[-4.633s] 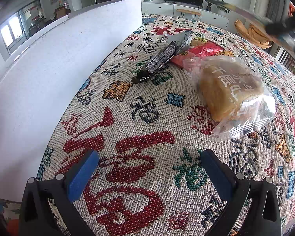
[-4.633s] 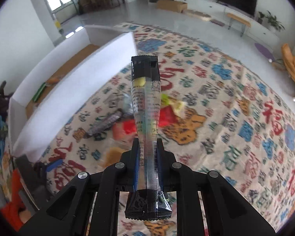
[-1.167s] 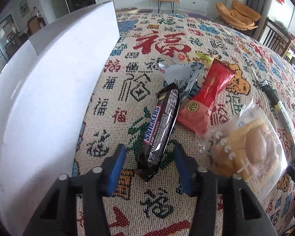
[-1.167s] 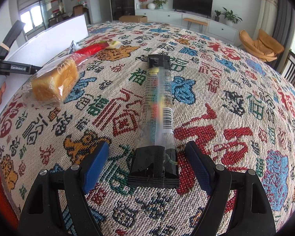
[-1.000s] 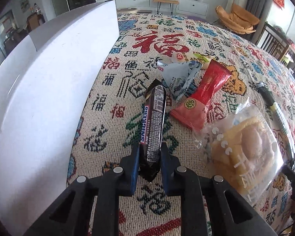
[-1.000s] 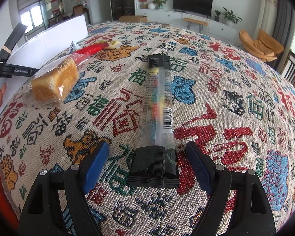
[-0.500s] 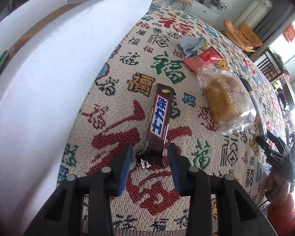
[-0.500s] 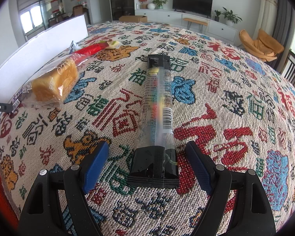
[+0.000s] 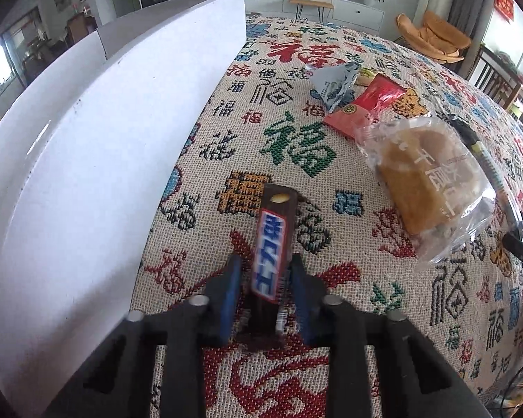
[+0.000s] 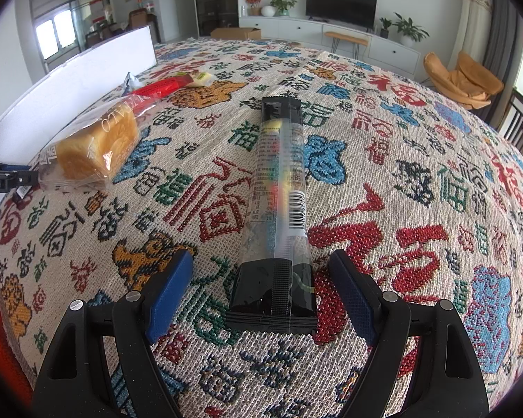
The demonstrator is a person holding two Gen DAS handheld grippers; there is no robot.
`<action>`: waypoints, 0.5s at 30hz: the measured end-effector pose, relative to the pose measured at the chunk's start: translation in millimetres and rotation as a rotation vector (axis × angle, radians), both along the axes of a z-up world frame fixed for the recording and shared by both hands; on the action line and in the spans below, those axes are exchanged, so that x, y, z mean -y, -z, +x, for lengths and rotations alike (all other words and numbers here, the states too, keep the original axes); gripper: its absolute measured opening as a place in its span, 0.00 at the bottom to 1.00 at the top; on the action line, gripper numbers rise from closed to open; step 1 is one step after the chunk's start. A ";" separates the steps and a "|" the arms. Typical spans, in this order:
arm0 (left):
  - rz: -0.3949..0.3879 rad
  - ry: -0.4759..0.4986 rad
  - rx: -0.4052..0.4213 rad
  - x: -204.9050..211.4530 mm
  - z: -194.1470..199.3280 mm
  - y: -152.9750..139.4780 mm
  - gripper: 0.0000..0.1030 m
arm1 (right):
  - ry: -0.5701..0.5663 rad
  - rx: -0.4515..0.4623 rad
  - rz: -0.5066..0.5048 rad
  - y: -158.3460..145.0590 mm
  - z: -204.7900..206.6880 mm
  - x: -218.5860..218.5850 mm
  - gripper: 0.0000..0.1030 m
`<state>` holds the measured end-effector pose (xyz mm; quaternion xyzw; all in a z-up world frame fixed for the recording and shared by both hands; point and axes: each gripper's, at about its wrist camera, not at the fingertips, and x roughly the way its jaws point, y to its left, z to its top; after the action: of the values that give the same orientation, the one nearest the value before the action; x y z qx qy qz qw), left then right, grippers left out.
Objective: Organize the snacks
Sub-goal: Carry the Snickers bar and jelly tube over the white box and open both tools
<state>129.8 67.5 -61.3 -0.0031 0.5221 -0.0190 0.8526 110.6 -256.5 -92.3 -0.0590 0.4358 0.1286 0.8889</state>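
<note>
Left gripper (image 9: 265, 287) has just closed onto the near end of the brown Snickers-style chocolate bar (image 9: 273, 244) beside the white box wall (image 9: 104, 139), so I'd lift gently and keep it level. Right gripper (image 10: 261, 287) sits wide open around the long clear-and-black snack packet (image 10: 279, 202) on the patterned woven cloth (image 10: 418, 181).

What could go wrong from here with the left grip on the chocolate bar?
The left gripper is shut on the chocolate bar only near its tail end, so the bar may pivot or slip out when lifted. The white box wall stands close beside it; a swing could clip it. The bagged bread lies nearby and could be nudged.
</note>
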 end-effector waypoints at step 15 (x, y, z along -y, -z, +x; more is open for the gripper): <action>-0.169 -0.079 0.046 -25.9 -42.4 -32.1 0.16 | -0.029 -0.177 -0.036 -38.5 73.5 -17.5 0.80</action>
<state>87.4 93.5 -29.2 -0.0950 0.4985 -0.0295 0.8612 184.1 -239.0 -53.8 -0.0697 0.5139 0.1385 0.8437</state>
